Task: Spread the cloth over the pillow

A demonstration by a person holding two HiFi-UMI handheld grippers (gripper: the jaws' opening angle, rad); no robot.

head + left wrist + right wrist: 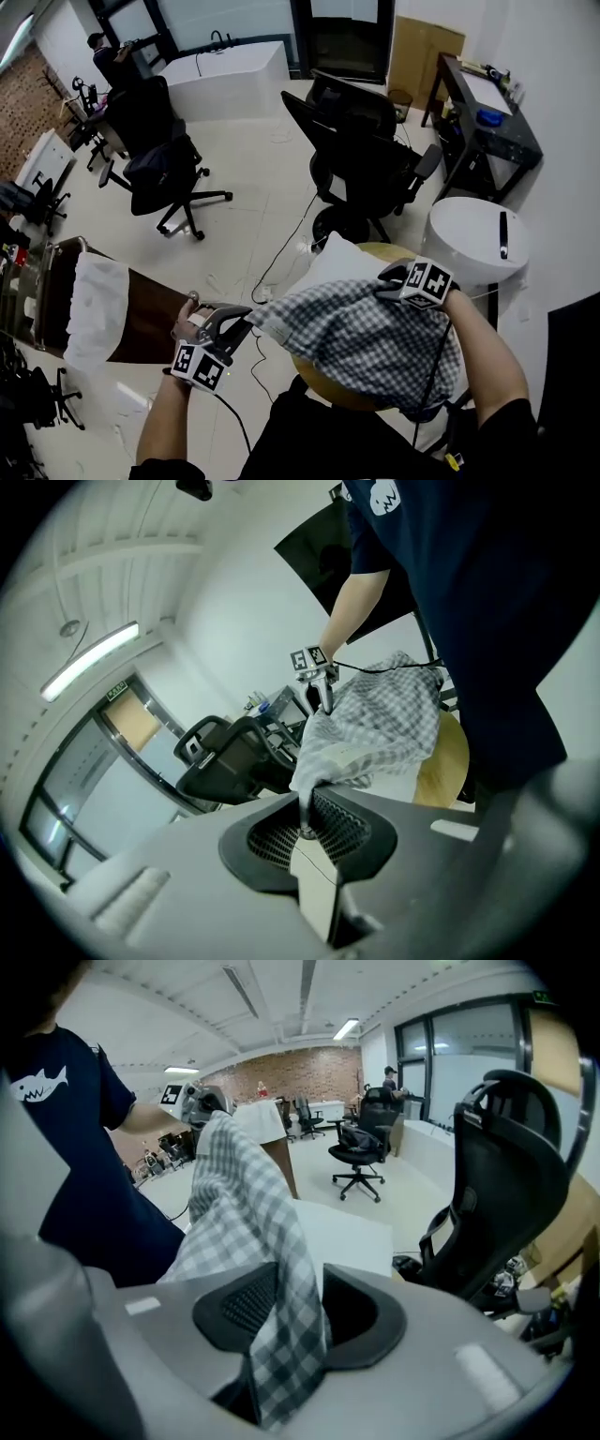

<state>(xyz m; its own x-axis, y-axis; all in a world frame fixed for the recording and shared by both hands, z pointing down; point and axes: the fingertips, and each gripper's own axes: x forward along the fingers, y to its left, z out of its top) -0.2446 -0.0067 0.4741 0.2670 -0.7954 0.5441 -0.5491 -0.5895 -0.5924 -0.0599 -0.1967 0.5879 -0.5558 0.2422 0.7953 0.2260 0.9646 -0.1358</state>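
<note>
A grey-and-white checked cloth lies bunched over a white pillow on a round wooden table. My left gripper is shut on the cloth's left corner; the left gripper view shows that corner pinched at the jaw tips, with the cloth stretching away to the right gripper. At the cloth's far right edge is my right gripper. In its own view the jaws stand apart with a strip of cloth draped loosely between them, above the pillow.
Two black office chairs stand just beyond the table. A white round stool is at the right, with a dark desk behind it. At the left stands a brown bench with a white pillow on it. A cable runs across the floor.
</note>
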